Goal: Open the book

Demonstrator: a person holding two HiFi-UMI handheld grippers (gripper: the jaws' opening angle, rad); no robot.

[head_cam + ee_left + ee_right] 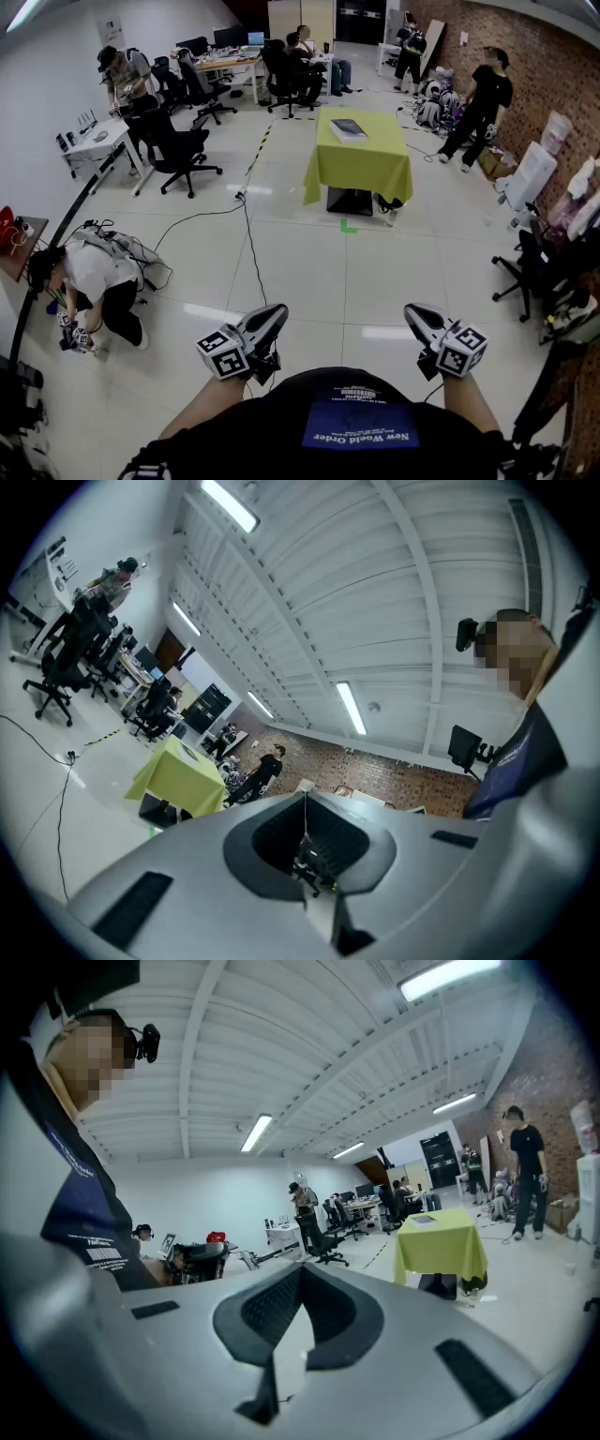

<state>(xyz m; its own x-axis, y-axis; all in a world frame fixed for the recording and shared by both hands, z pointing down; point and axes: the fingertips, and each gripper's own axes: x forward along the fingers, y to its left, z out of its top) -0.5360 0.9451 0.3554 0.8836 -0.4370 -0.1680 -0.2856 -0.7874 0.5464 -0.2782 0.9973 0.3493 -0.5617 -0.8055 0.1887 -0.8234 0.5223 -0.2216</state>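
The book lies shut on a table draped in a yellow-green cloth, far across the room. Both grippers are held close to my body, well short of it. My left gripper is shut with nothing between its jaws, its tips meeting in the left gripper view. My right gripper is also shut and empty, as the right gripper view shows. In that view the table stands to the right with the book on top. The left gripper view catches the table small at the left.
A person crouches on the floor at my left among cables. Black office chairs and desks stand at the back left. Another person stands by the brick wall at the right. A cable runs over the tiled floor toward the table.
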